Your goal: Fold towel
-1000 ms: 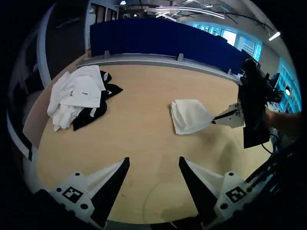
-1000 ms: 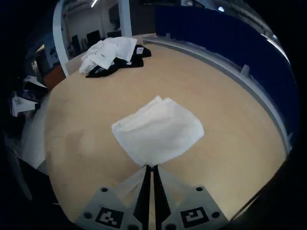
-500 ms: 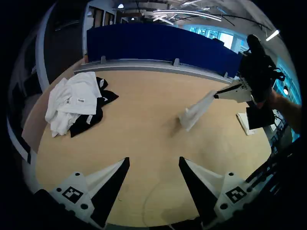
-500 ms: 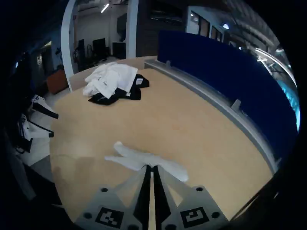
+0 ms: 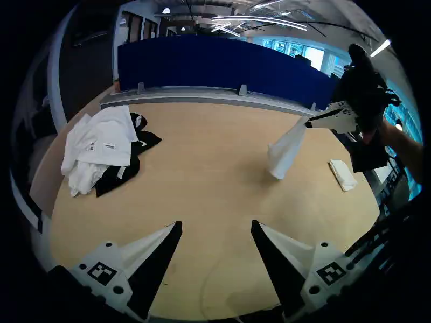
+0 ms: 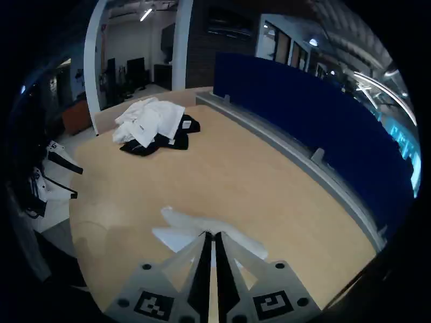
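A white towel (image 5: pixel 283 152) hangs above the wooden table (image 5: pixel 204 161), pinched at one corner by my right gripper (image 5: pixel 308 123), which a hand holds at the right. In the right gripper view the same towel (image 6: pixel 186 222) droops just past the right gripper (image 6: pixel 212 234), whose fingers are shut on the cloth. My left gripper (image 5: pixel 215 223) stands open low over the table's near edge with nothing between its fingers, well away from the towel.
A pile of white and black clothes (image 5: pixel 102 146) lies at the table's far left, also seen as a pile (image 6: pixel 153 125). A small folded white cloth (image 5: pixel 342 175) rests near the right edge. A blue partition (image 5: pixel 215 62) runs along the far side.
The right gripper has lifted the towel off the table by its corner; it lay flat a second ago and now hangs free. The folded cloth at the right has come into sight.
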